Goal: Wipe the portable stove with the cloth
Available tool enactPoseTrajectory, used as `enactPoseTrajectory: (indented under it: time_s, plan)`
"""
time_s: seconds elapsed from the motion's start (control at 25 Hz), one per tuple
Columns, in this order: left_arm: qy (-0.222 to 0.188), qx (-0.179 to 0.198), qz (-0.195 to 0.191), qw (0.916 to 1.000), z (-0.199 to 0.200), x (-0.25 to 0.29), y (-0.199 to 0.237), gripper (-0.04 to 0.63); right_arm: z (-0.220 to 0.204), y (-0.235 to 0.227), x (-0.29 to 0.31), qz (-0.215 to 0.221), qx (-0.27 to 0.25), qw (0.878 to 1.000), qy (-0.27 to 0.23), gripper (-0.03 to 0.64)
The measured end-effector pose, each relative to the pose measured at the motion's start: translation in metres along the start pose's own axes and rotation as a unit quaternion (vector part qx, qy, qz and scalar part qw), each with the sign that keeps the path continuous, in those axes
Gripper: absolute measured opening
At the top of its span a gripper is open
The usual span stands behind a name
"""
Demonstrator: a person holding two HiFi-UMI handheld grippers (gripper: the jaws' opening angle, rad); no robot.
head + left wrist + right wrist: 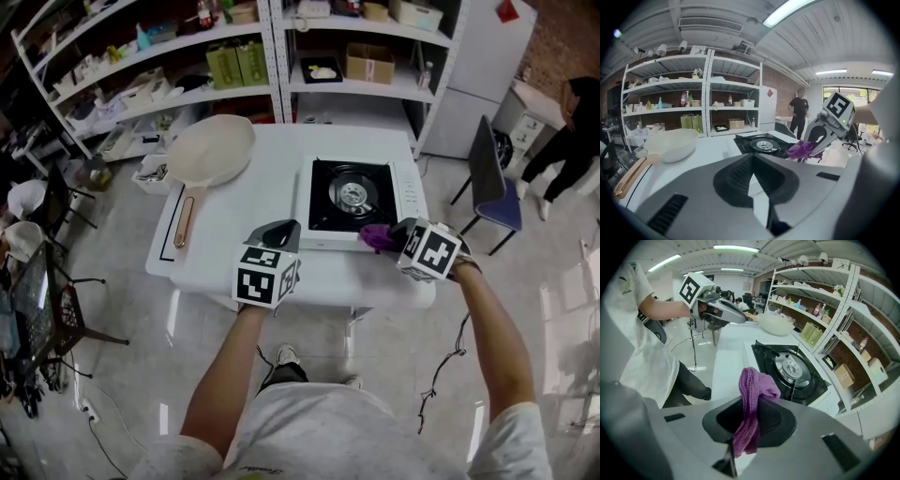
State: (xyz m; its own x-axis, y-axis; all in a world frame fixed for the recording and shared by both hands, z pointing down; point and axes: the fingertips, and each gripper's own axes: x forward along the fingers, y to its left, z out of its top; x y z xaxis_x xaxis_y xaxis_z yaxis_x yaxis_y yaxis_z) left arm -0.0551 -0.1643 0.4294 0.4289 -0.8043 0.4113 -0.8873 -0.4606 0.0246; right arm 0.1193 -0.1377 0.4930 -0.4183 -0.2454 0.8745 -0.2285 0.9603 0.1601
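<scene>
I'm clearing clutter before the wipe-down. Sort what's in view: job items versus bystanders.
Job: portable stove; purple cloth; right hand-held gripper, shut on it.
Bystanders: pale frying pan; blue chair; cardboard box on a shelf; left hand-held gripper, shut, empty.

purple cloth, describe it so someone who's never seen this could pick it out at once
On the white table sits a black-topped portable stove. At its near edge, the right tool pinches a bunched cloth. It is the only purple, soft thing there; its neighbours are white, black or grey.
</scene>
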Motion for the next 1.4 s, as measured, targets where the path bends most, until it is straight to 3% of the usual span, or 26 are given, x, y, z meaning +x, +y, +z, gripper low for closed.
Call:
enactPoseTrajectory:
  time_s: [0.76,1.4]
  plan:
    - [-0.001,-0.011,0.001,0.9999,-0.006,-0.007,0.044,0.003,0.075,0.023,0.034,0.035,-0.041,0.998,-0.017,0.063]
    - [-0.001,-0.011,-0.026,0.9996,-0.015,-0.004,0.092,0.003,0.142,0.033,0.069,0.043,-0.009,0.998,-0.038,0.064]
